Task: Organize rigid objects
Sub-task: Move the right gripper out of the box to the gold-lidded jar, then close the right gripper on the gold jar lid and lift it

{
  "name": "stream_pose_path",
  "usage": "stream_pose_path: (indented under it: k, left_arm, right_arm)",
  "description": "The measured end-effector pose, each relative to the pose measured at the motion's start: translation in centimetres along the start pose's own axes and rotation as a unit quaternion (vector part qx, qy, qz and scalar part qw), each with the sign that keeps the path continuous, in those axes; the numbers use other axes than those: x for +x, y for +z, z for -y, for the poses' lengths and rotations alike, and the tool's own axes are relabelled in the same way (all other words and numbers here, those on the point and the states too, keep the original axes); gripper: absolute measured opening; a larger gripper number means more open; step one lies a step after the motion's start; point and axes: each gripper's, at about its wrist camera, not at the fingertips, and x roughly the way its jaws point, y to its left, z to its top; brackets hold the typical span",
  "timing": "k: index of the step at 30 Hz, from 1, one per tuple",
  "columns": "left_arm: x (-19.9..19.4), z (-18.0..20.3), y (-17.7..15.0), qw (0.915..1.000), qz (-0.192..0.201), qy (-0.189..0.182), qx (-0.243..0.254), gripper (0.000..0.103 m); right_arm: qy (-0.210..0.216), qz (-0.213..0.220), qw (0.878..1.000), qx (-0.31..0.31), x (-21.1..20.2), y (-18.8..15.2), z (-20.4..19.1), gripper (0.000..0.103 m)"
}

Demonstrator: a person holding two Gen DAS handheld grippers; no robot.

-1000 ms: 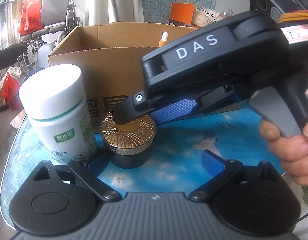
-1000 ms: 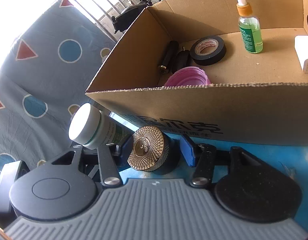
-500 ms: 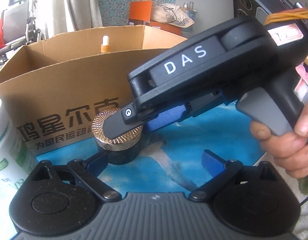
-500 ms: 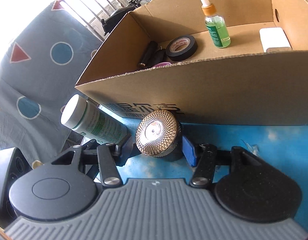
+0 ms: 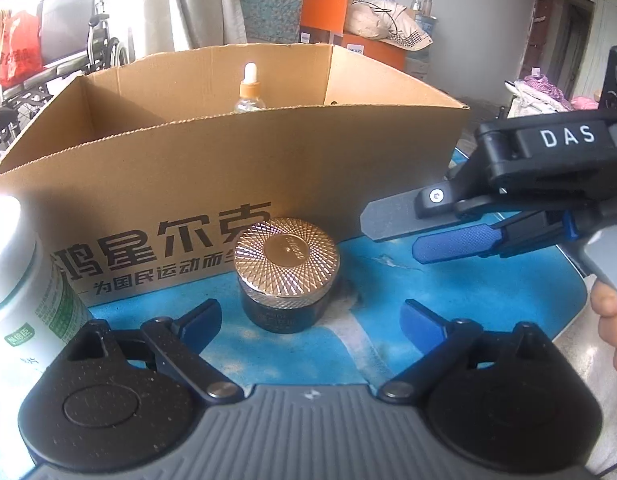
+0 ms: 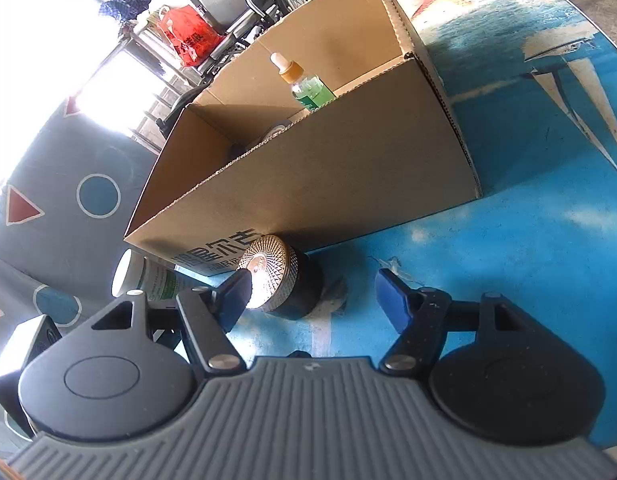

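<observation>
Gold-lidded jar (image 5: pixel 286 276) sitting free on the bench (image 5: pixel 488 292) by the cardboard box (image 5: pixel 228 160); right gripper (image 6: pixel 312 298) fingers just spreading, left gripper (image 5: pixel 310 320) spread too, both empty.

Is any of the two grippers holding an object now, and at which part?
Nothing is held. Both the left gripper and right gripper are open; the jar stands free.

Open blue table (image 5: pixel 488 292) lies right of the jar (image 5: pixel 286 272); the cardboard box (image 5: pixel 348 160) apparently blocks just behind.

Gold-lidded dark jar (image 5: pixel 286 276) upright beside cardboard box (image 5: pixel 228 168).
</observation>
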Motion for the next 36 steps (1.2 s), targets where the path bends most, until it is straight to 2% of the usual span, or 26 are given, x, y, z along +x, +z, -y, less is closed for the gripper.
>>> stream_pose_path:
  k: [6, 7, 9, 11, 13, 16, 19, 27, 36]
  left_arm:
    - [1.4, -0.3, 1.0, 0.9999, -0.004, 0.004, -0.013, 0.090]
    - [1.5, -0.4, 1.0, 0.9999, -0.005, 0.002, -0.016, 0.086]
    - [1.8, -0.3, 1.1, 0.9998, -0.004, 0.011, -0.019, 0.079]
    - [2.1, -0.2, 1.4, 0.9996, -0.004, 0.024, -0.017, 0.070]
    - [1.8, 0.0, 1.3, 0.9995, -0.004, 0.023, -0.019, 0.063]
    - [1.8, 0.5, 1.2, 0.9996, -0.004, 0.025, -0.010, 0.063]
    - [1.7, 1.5, 0.9, 0.9996, -0.005, 0.027, 0.006, 0.063]
    - [1.7, 4.3, 0.0, 0.9989, -0.007, 0.004, 0.046, 0.063]
    - [1.5, 5.4, -0.6, 0.9983, -0.009, -0.009, 0.057, 0.063]
  right_arm:
    - [0.014, -0.008, 1.000, 0.005, 2.2, 0.5, -0.8, 0.068]
    - [0.018, -0.008, 1.000, 0.005, 2.5, 0.6, -0.9, 0.068]
    - [0.031, -0.008, 0.999, 0.008, 3.0, 0.7, -1.1, 0.062]
    - [0.039, -0.011, 0.999, 0.012, 3.4, 0.8, -1.1, 0.051]
    - [0.040, -0.012, 0.999, 0.012, 3.7, 0.7, -1.2, 0.046]
    - [0.037, -0.011, 0.999, 0.010, 3.6, 0.4, -1.1, 0.042]
    - [0.044, -0.010, 0.999, 0.026, 3.1, 0.0, -0.4, 0.041]
    - [0.023, -0.003, 0.999, 0.044, 0.6, -1.8, 1.0, 0.041]
    - [0.004, 0.007, 0.999, 0.046, -0.6, -2.8, 1.3, 0.042]
